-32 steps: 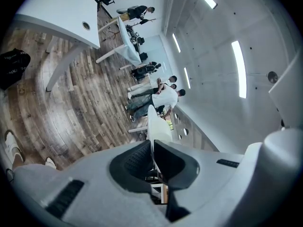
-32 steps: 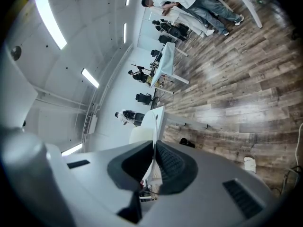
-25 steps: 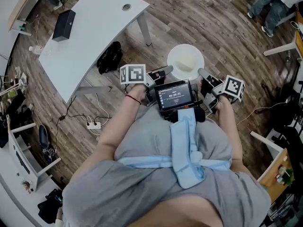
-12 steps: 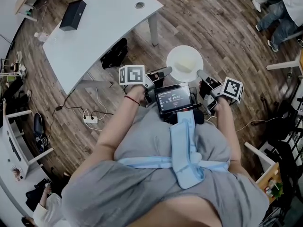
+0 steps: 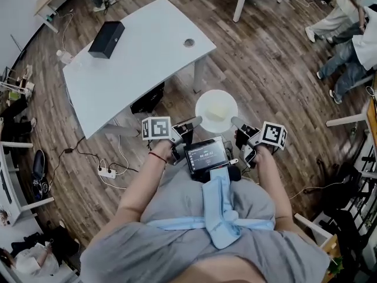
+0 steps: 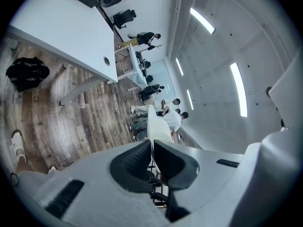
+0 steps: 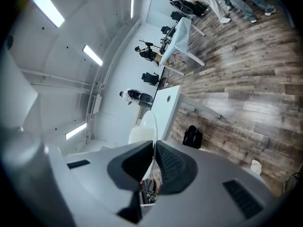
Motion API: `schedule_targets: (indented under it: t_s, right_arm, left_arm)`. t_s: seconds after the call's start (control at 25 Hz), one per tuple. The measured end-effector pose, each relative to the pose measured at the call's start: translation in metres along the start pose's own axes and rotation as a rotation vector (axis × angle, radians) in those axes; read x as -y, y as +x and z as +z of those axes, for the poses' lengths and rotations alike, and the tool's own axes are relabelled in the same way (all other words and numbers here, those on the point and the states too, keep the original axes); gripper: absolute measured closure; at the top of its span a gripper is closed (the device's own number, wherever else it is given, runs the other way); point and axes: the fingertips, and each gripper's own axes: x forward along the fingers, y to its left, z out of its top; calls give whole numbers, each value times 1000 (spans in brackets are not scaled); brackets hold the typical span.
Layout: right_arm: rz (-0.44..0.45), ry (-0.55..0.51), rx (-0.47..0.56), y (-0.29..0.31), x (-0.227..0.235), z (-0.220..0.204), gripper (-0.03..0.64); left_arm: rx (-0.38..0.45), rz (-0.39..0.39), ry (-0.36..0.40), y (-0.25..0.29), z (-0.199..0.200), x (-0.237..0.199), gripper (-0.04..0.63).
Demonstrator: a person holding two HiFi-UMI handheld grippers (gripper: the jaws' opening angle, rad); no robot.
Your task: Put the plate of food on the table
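A round white plate (image 5: 216, 111) with a pale piece of food (image 5: 217, 113) on it hangs in front of the person, above the wooden floor. My left gripper (image 5: 198, 120) is shut on the plate's left rim (image 6: 152, 126), and my right gripper (image 5: 235, 121) is shut on its right rim (image 7: 150, 122). In both gripper views the plate is edge-on between the dark pads (image 6: 135, 162). The white table (image 5: 135, 58) stands ahead and to the left, a short way from the plate.
A black box (image 5: 106, 39) lies on the table's far part, and a round grommet hole (image 5: 188, 42) sits near its right edge. A black bag (image 5: 148, 99) rests under the table. Cables and a power strip (image 5: 106, 172) lie on the floor at left. People stand at the far right (image 5: 347, 40).
The plate, held at both rims, has moved with the person towards the white table, which now lies nearer and more central in the head view. Both grips are unchanged.
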Motion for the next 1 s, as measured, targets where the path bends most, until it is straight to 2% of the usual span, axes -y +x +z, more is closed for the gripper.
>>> schedule_targets:
  t_s: [0.64, 1.0]
  right_arm:
    - [70, -89, -159, 142, -66, 6, 574]
    - [102, -121, -238, 224, -108, -17, 574]
  left_arm:
    - [191, 38, 4, -92, 107, -24, 563]
    - [302, 62, -7, -166, 155, -42, 563]
